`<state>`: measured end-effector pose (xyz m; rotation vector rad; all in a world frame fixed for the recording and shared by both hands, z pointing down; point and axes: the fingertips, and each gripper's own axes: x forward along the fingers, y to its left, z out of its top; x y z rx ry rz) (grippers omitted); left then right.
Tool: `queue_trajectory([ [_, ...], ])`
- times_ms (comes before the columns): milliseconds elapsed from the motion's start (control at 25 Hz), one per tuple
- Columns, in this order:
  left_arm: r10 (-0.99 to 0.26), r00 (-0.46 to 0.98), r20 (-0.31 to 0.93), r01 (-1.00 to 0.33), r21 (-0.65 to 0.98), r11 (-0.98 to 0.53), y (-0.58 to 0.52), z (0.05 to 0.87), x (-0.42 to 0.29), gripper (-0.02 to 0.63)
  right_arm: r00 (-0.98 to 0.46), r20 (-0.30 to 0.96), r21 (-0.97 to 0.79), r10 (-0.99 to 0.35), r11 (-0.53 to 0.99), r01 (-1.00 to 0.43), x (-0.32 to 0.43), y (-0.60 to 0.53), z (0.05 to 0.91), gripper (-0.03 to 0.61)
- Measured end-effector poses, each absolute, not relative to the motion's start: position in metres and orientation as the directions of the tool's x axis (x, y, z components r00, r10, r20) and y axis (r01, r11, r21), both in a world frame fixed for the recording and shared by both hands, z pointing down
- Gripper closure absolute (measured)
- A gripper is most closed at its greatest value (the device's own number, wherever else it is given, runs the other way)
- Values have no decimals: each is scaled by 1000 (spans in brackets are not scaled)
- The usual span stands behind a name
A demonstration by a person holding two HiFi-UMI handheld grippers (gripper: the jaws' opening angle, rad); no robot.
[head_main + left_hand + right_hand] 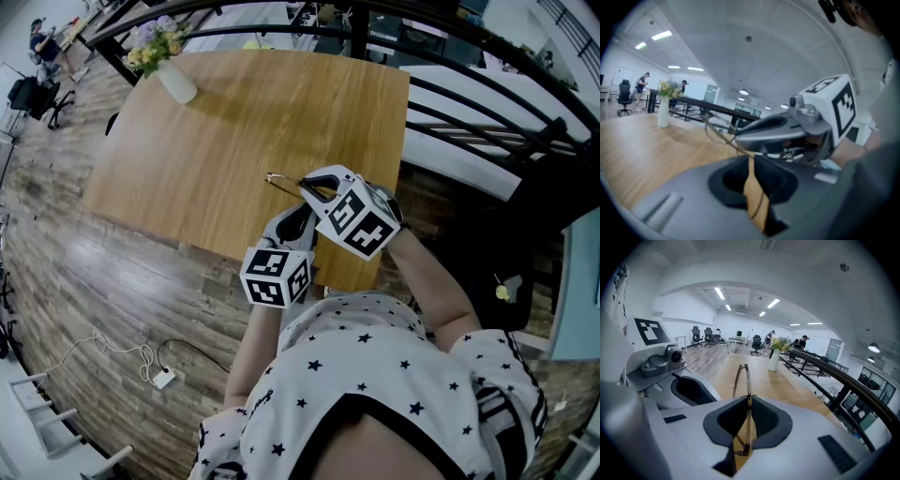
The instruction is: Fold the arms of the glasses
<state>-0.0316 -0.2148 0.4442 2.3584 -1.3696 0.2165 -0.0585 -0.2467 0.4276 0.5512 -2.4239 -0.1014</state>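
Glasses (279, 179) held just five o'clock of the table's (187, 141) centre.
Right gripper (747, 401) clamps the frame; left gripper (751, 158) pinches one arm.

The person wears a white short-sleeved top (375, 366) scattered with small black stars, with a black neckline and black bands on the sleeve at lower right. The left gripper (302, 214) and right gripper (307, 186) have grey shells, and each carries a white cube with black square markers.
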Motion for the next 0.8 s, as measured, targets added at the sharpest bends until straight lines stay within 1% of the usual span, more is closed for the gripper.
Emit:
queue_trajectory([
  [640, -793, 515, 326, -856, 254, -451, -216, 442, -29, 575, -705, 577, 202, -412, 909, -366, -55, -249, 428, 555],
  [800, -795, 508, 332, -860, 249, -445, -215, 444, -30, 565, -699, 577, 206, -422, 903, -376, -50, -252, 430, 555],
])
